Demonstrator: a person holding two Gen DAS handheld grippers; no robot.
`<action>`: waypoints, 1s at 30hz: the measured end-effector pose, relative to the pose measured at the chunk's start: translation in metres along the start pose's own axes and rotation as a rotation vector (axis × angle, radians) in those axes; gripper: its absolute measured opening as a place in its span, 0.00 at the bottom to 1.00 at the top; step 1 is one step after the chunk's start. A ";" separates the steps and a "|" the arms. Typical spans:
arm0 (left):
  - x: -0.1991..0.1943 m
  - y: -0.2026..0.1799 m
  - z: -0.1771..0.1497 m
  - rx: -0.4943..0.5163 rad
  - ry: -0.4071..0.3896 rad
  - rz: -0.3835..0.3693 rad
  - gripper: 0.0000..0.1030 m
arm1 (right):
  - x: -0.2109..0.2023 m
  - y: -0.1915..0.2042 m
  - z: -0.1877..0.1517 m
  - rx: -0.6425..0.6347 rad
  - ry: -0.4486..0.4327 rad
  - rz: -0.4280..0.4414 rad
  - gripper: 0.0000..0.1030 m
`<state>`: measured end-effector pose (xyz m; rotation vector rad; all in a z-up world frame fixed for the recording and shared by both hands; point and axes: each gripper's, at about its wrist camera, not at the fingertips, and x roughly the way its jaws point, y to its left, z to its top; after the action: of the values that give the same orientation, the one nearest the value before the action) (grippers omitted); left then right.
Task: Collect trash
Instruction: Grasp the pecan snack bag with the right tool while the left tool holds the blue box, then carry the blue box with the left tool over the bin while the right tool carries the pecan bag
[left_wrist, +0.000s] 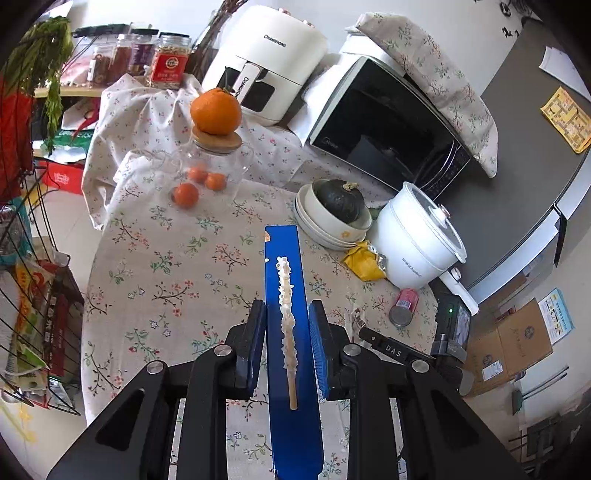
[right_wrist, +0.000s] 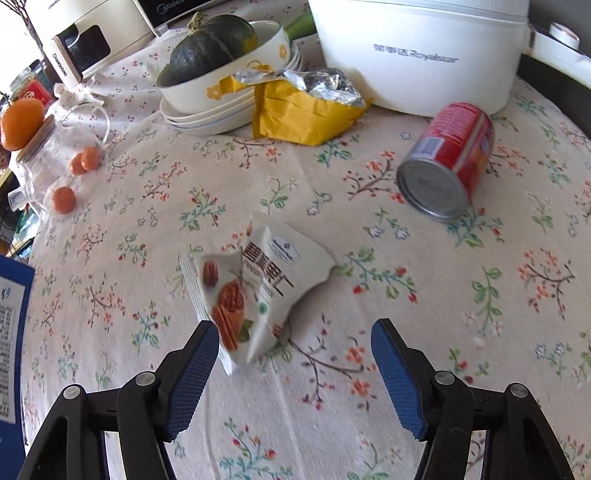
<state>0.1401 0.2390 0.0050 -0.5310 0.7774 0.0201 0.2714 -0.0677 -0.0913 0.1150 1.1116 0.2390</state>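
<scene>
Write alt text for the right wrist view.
The open right gripper hovers over a torn white nut wrapper on a floral tablecloth. Beyond lie a red can on its side and a crumpled yellow foil bag beside stacked dishes holding a dark green squash.

Left gripper (left_wrist: 287, 317) is clamped tight on a thin blue panel (left_wrist: 286, 280), fingers pointing across the table; right gripper (right_wrist: 293, 354) hangs low, jaws spread wide, nothing held.

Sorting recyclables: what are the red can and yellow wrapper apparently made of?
Red can: likely metal, its dull silver end showing below a glossy printed side. Yellow wrapper: seemingly foil-lined plastic film, crinkled, with a shiny silver inside at the torn opening.
</scene>
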 end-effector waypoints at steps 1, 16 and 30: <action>0.000 0.004 0.001 -0.005 0.001 0.002 0.24 | 0.005 0.004 0.004 0.000 -0.002 -0.013 0.69; -0.005 0.001 -0.005 -0.016 0.016 -0.042 0.24 | 0.036 0.050 -0.009 -0.205 0.039 -0.196 0.02; 0.003 -0.065 -0.037 0.104 0.077 -0.147 0.24 | -0.084 -0.029 -0.042 -0.130 -0.049 -0.152 0.01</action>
<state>0.1313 0.1653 0.0102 -0.4910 0.8082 -0.1774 0.2020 -0.1180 -0.0431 -0.0787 1.0478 0.1706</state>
